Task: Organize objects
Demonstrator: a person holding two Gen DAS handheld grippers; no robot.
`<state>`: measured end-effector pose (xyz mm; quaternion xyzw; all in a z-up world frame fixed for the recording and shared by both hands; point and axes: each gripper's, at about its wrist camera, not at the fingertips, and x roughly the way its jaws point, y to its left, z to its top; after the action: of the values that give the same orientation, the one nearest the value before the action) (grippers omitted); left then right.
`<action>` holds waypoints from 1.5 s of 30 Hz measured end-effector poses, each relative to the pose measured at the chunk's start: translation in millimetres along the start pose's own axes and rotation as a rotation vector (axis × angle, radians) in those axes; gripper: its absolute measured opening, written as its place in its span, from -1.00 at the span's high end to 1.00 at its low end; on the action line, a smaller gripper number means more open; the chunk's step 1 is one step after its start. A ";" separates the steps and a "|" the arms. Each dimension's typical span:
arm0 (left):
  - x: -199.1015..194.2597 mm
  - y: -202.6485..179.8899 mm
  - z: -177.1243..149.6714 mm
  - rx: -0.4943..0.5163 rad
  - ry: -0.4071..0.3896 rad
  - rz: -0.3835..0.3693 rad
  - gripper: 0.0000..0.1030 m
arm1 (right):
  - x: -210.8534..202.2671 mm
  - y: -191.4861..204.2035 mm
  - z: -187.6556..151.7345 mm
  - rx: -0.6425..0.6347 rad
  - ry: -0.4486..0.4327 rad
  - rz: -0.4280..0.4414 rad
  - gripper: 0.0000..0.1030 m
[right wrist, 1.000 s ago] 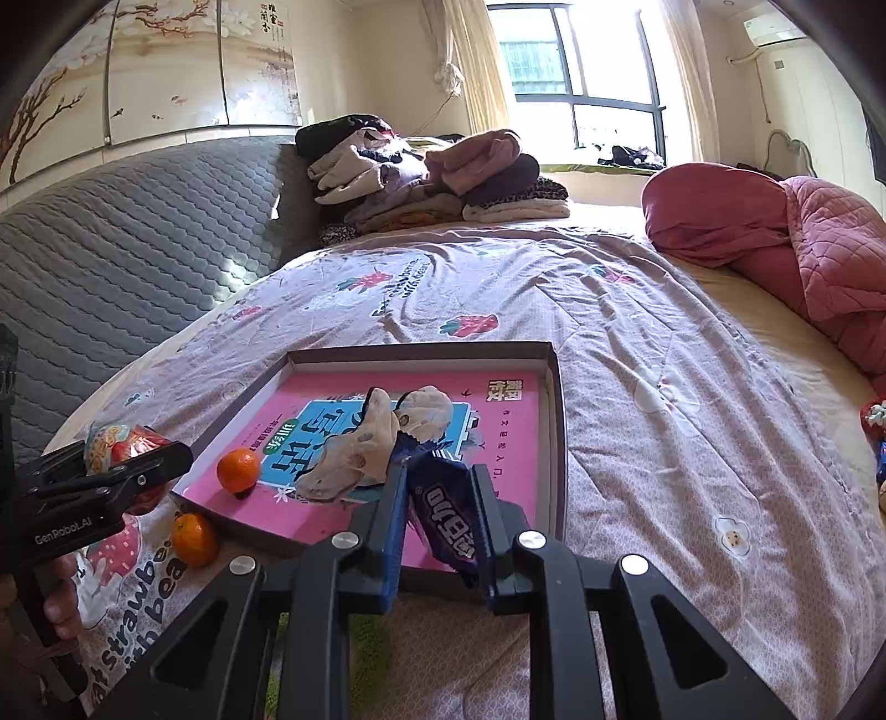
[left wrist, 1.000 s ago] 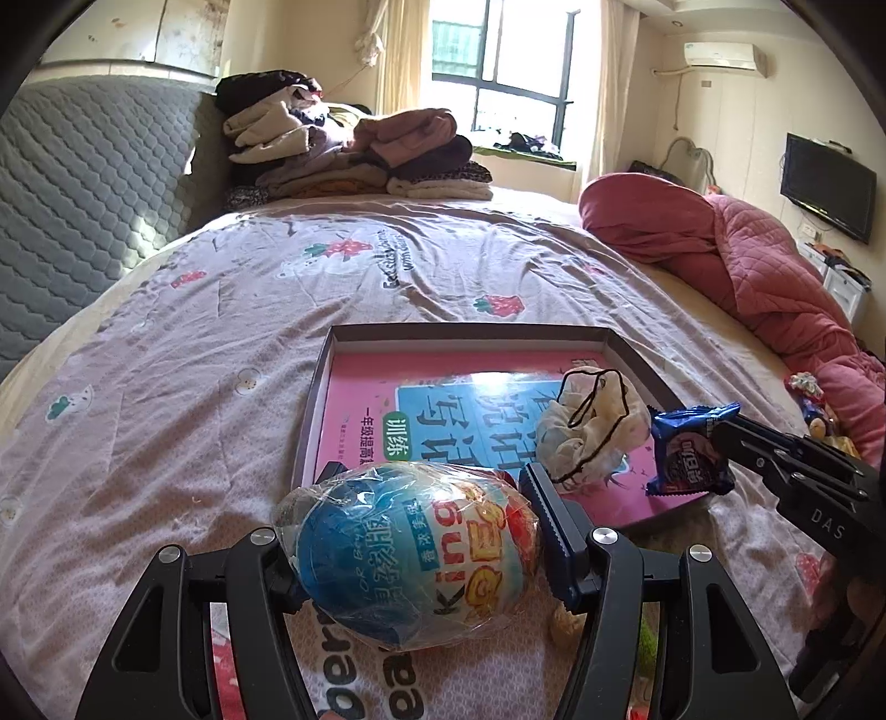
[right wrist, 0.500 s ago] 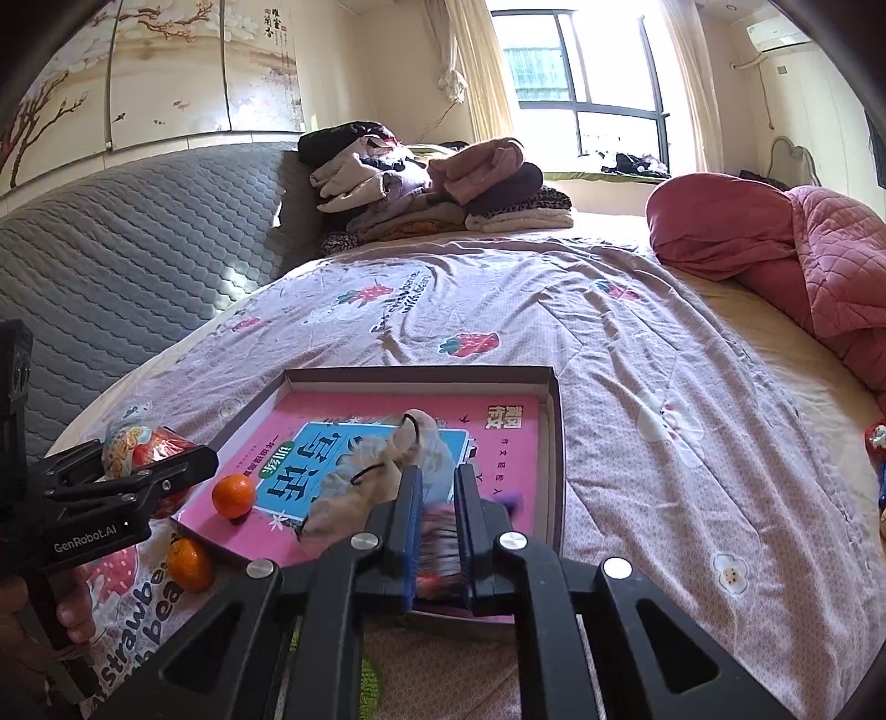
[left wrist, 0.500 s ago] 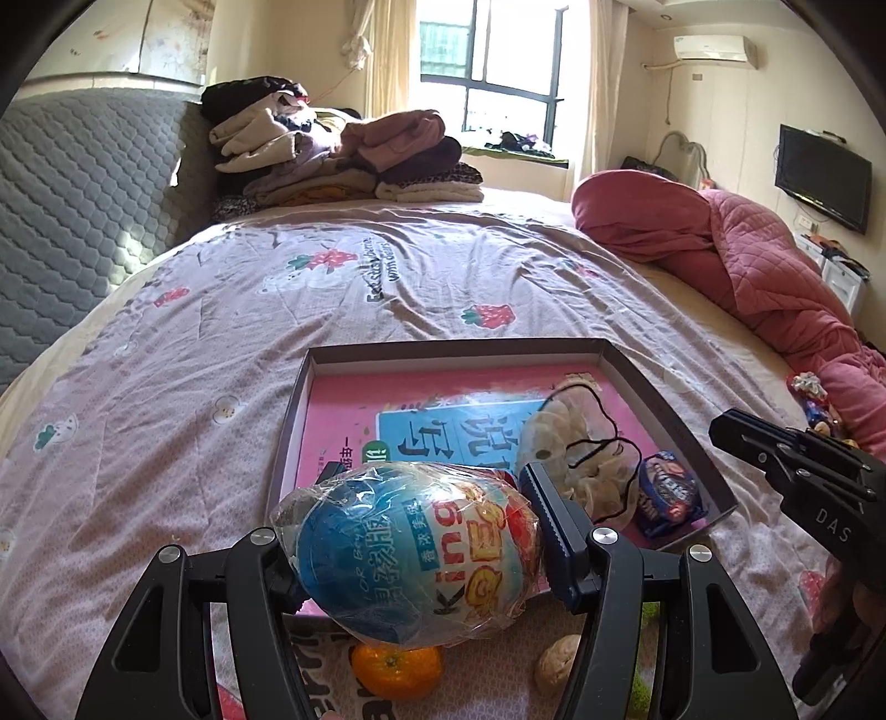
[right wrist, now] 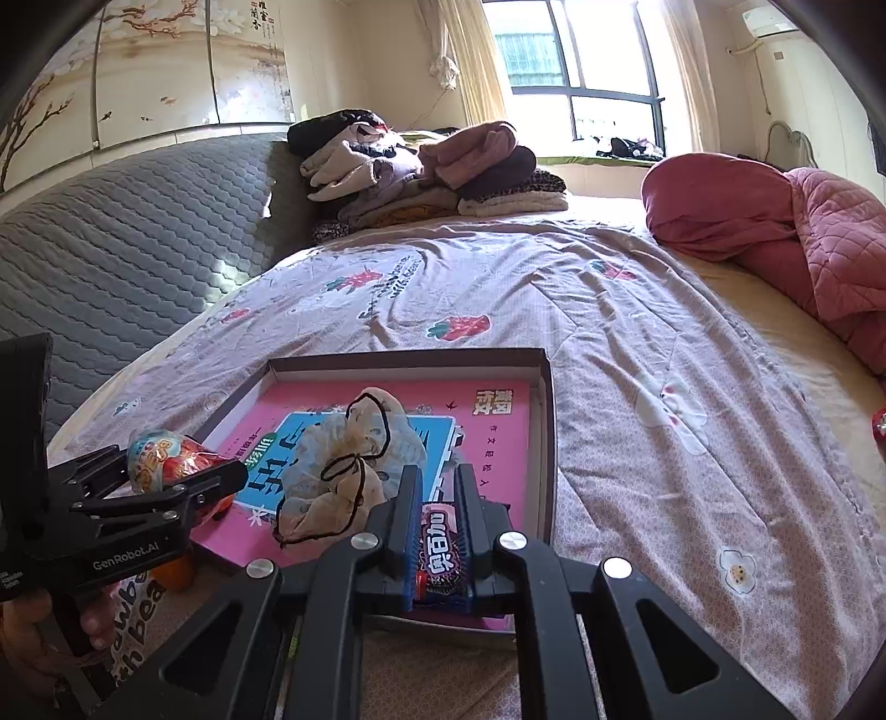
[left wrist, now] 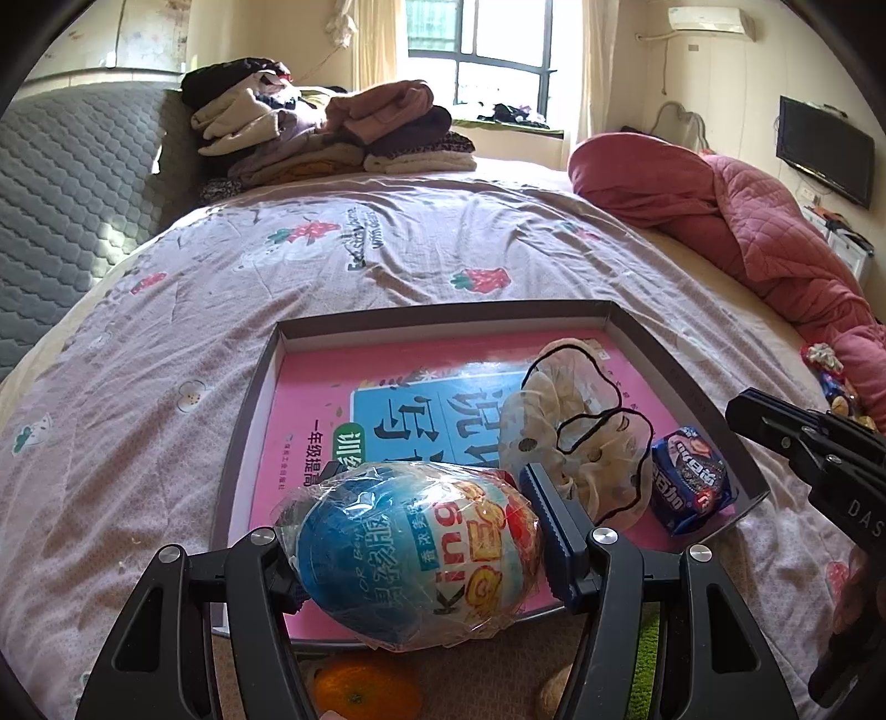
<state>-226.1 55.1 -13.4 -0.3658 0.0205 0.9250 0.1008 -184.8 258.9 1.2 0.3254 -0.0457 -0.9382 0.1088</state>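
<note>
Both fisheye cameras sat low and close at the near edge of the shallow dark-rimmed tray [left wrist: 686, 382] [right wrist: 545, 443] on the pink strawberry-print bedspread [left wrist: 387, 260] [right wrist: 637, 332], facing the sunlit window [left wrist: 482, 50] [right wrist: 587, 66]. The left view looked from the tray's near left corner, the right from its near right; both shared the tray and folded clothes pile [left wrist: 332, 133] [right wrist: 432, 166].

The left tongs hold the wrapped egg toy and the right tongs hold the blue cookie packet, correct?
Not quite. The left tongs do hold the egg toy, but the cookie packet lies in the tray, in its near right corner, clear of the right tongs. The left wrist view shows it.
</note>
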 end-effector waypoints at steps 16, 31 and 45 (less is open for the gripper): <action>14.1 -1.9 -3.6 0.003 0.034 0.014 -0.26 | 13.1 0.7 -7.0 -0.006 0.052 -0.003 0.76; 18.7 -11.8 -4.1 0.038 0.037 0.031 -0.28 | 19.9 4.1 -11.5 -0.018 0.082 0.003 0.76; 16.4 -17.7 -6.2 0.048 0.047 0.024 -0.29 | 24.3 4.5 -16.0 -0.018 0.110 -0.006 0.56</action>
<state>-230.1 74.5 -28.5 -0.3845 0.0494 0.9166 0.0980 -192.7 248.6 -25.2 0.3755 -0.0304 -0.9196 0.1114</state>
